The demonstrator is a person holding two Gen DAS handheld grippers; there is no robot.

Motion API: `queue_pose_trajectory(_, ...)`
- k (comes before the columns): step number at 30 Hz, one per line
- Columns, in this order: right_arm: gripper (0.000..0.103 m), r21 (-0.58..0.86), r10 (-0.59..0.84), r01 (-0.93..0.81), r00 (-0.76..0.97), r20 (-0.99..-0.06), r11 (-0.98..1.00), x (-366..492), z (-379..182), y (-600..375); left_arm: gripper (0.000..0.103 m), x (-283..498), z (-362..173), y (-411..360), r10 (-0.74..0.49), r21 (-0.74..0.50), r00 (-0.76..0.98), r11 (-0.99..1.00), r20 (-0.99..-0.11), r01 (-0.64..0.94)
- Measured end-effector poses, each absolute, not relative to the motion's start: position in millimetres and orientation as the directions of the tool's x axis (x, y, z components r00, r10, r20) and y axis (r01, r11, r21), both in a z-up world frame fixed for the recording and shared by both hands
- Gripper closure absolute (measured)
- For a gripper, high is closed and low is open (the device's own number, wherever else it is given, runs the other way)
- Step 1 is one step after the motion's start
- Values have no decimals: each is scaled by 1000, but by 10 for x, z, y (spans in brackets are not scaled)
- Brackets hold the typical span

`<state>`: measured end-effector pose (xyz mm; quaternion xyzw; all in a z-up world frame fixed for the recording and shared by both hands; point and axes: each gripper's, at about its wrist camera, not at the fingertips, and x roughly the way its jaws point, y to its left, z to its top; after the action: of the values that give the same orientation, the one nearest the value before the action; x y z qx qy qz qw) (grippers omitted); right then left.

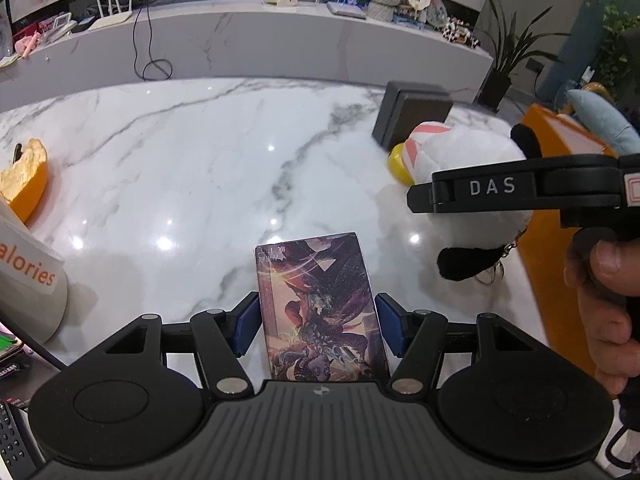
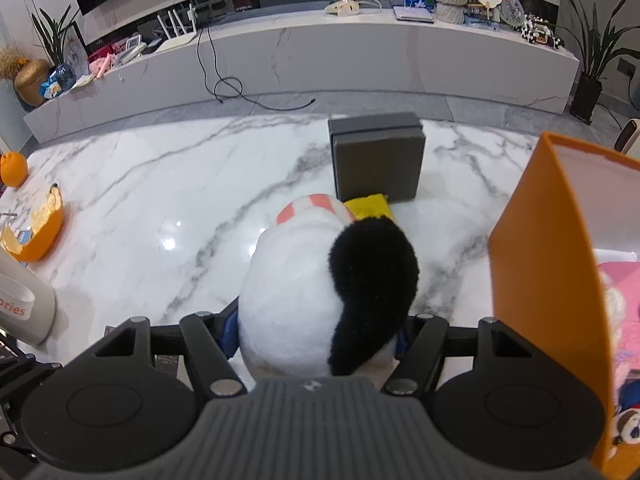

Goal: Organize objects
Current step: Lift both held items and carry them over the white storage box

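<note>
Marble table | left gripper pinches card box | right gripper clamps plush panda beside orange bin at right edge | both lifted, neither yet stowed

White grey-veined marble table. Dark grey box upper centre. Orange box right edge. Hollowed orange peel left edge, whole orange above it. Grey cup lower left.
</note>
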<state>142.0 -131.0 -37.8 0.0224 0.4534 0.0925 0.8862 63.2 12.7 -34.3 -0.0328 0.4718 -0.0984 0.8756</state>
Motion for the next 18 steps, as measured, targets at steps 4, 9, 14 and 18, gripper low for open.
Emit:
queue_pose_trajectory(4, 35, 124, 181, -135, 596, -782, 983, 1368, -249, -1390, 32, 601, -214, 48, -226, -166, 557, 974, -800, 157)
queue_pose_trajectory(9, 35, 142, 181, -112, 632, -754, 984, 1283, -62, -1548, 32, 575, -8, -118, -271, -202, 588, 962, -762, 182)
queue_pose_trajectory(14, 35, 171, 181, -81, 670, -720, 982, 1149, 153, -1769, 32, 551, 149, -301, -317, -240, 607, 948, -728, 208)
queue_pose_trajectory(18, 35, 192, 176, -56, 700, -692, 980, 1030, 312, -1971, 32, 550, 245, -426, -346, -266, 619, 938, -705, 222)
